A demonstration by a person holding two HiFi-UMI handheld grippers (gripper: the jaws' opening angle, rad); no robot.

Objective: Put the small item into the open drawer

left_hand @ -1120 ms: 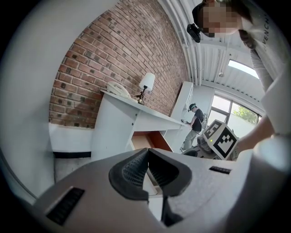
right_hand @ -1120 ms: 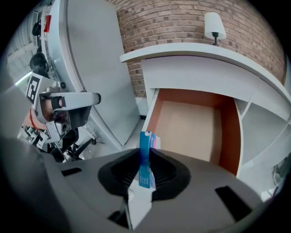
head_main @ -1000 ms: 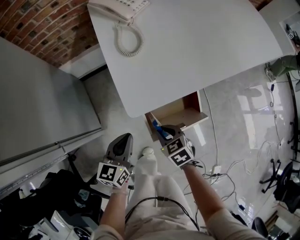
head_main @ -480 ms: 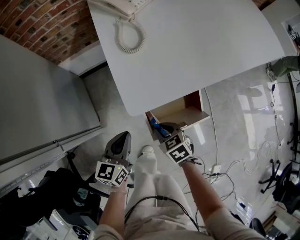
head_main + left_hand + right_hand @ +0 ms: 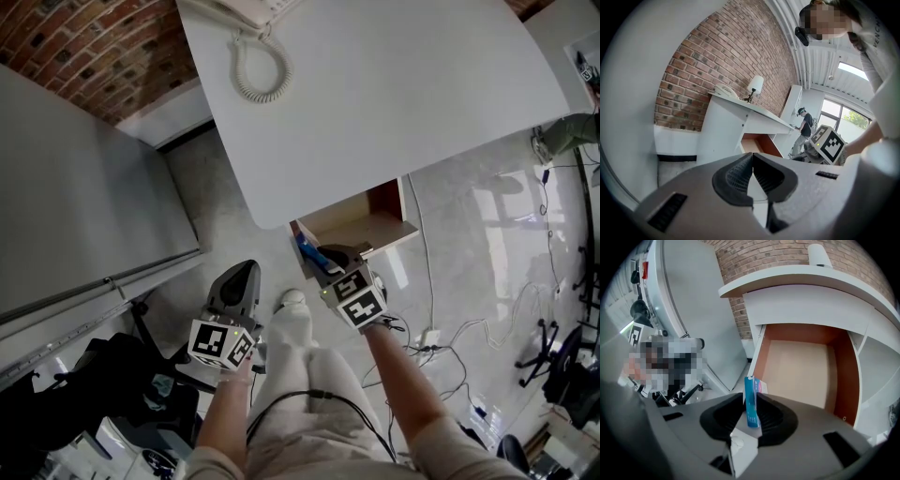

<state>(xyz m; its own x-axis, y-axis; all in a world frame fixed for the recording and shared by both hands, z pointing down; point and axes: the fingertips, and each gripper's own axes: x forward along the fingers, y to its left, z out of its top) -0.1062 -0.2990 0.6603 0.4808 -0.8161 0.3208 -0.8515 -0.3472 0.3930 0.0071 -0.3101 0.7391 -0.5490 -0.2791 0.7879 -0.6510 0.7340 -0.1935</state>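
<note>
Holds the slim blue cardboard packet [image 5: 751, 411] clamped upright in the right tool [image 5: 750, 395] at the front edge of the open brown wooden drawer [image 5: 801, 371], left tool [image 5: 752, 157] closed and empty; next likely calls for reaching inward, then releasing.

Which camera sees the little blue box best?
The right gripper view. The blue box stands upright and close, pinched between the jaws of the right gripper, with the open drawer behind it. The head view shows only a small blue sliver at the drawer's edge. The left gripper view does not show it.
</note>
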